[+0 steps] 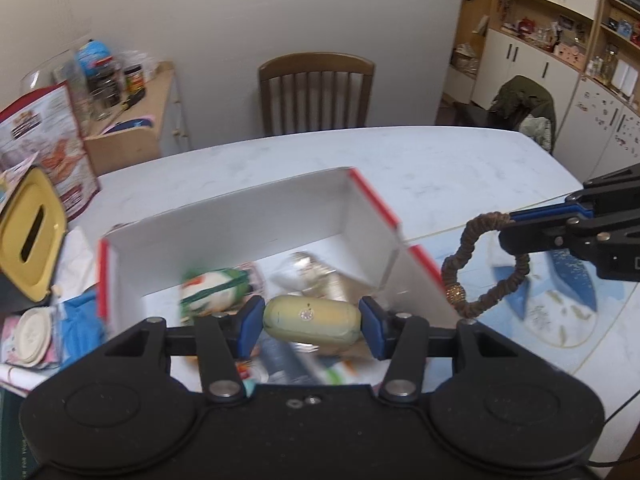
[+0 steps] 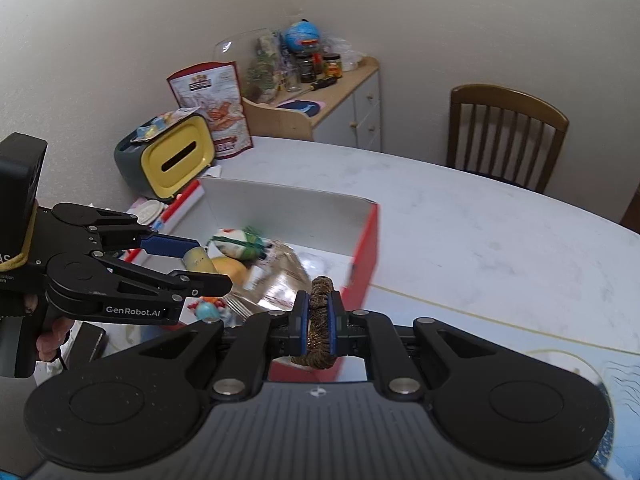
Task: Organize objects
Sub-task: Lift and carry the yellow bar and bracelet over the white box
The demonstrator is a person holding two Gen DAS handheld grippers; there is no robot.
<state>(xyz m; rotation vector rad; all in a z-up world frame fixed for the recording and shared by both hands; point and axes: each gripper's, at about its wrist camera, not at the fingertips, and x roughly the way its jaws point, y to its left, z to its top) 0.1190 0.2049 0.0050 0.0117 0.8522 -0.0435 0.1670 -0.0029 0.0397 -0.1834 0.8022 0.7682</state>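
Note:
An open white box with red edges (image 1: 368, 216) (image 2: 366, 248) sits on the white table and holds several packets and small items. My left gripper (image 1: 311, 322) is shut on a pale yellow-green oblong case (image 1: 311, 320) and holds it over the box; it also shows in the right wrist view (image 2: 188, 258). My right gripper (image 2: 319, 320) is shut on a brown braided hair tie (image 2: 320, 316). In the left wrist view the hair tie (image 1: 480, 264) hangs from that gripper just right of the box.
A yellow and grey tissue holder (image 2: 176, 160) and a red snack bag (image 2: 212, 108) stand left of the box. A wooden chair (image 1: 316, 92) is behind the table. A blue patterned mat (image 1: 560, 300) lies right of the box. A cluttered side cabinet (image 2: 320, 92) stands by the wall.

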